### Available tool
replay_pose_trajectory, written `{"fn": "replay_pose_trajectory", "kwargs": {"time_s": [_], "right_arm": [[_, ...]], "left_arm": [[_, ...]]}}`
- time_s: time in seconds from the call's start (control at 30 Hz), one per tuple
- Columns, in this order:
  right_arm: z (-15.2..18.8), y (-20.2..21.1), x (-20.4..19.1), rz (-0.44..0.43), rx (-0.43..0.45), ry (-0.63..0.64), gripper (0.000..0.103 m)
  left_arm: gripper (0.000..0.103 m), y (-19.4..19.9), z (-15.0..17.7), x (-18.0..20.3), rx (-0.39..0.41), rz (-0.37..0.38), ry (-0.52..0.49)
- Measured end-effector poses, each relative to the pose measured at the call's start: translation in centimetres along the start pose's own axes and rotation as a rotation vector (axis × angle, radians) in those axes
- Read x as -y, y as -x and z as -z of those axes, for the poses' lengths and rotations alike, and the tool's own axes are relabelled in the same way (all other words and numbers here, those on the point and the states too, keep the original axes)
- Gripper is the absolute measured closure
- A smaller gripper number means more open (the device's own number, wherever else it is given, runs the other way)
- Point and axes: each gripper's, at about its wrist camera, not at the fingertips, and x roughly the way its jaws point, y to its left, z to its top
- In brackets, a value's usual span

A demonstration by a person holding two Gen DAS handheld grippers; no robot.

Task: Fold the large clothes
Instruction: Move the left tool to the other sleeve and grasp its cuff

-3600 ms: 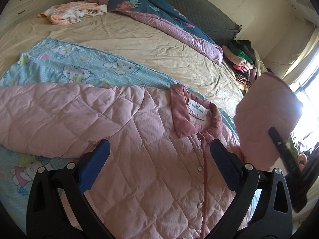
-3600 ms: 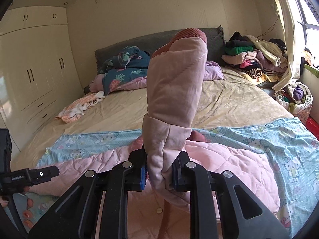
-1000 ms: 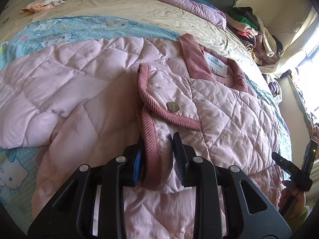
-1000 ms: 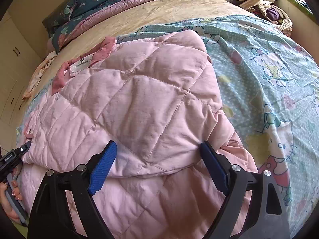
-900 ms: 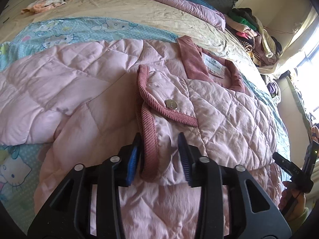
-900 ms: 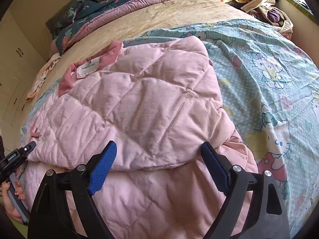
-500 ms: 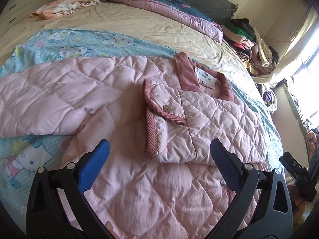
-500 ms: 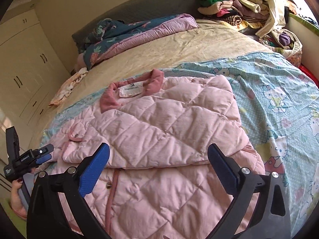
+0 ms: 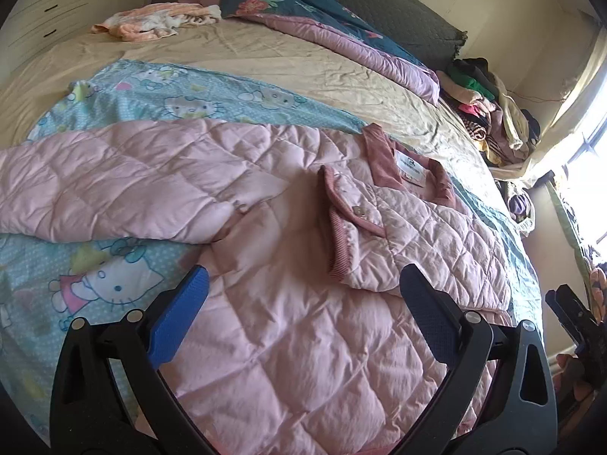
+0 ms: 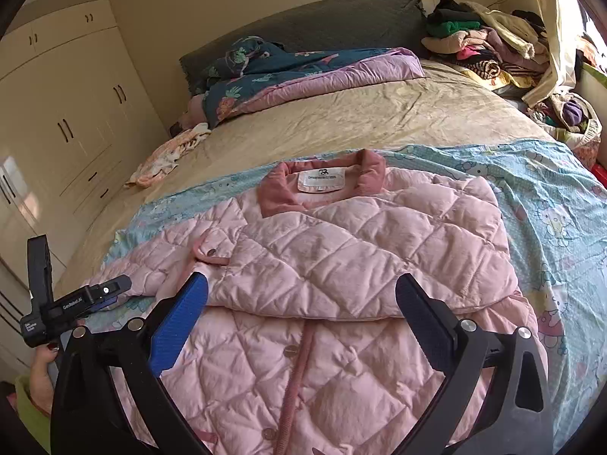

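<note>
A pink quilted jacket [image 10: 341, 265] lies buttoned-side up across the foot of the bed [image 10: 379, 121], one sleeve [image 9: 417, 235] folded over its chest to narrow it; both tools, left [image 9: 303, 303] and right [image 10: 301, 307], hover released above.

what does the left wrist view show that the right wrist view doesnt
Only the left wrist view shows the jacket's other sleeve spread out flat, and the window. Only the right wrist view shows the wardrobe, the front buttons and a hand holding the left gripper. Both show the pink jacket with one sleeve folded across its chest, the collar label, the duvet and the clothes pile.
</note>
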Motion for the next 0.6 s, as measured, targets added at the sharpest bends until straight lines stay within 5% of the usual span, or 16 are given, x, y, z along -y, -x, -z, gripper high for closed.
{"fn": "replay_pose_trajectory", "kwargs": {"time_s": [0.6], "right_arm": [[0.1, -3.0, -10.1, -0.089, -0.049, 0.151, 0.004]], "left_arm": [[0.009, 2.1, 0.9, -7.5, 0.037, -0.068, 0.135]]}}
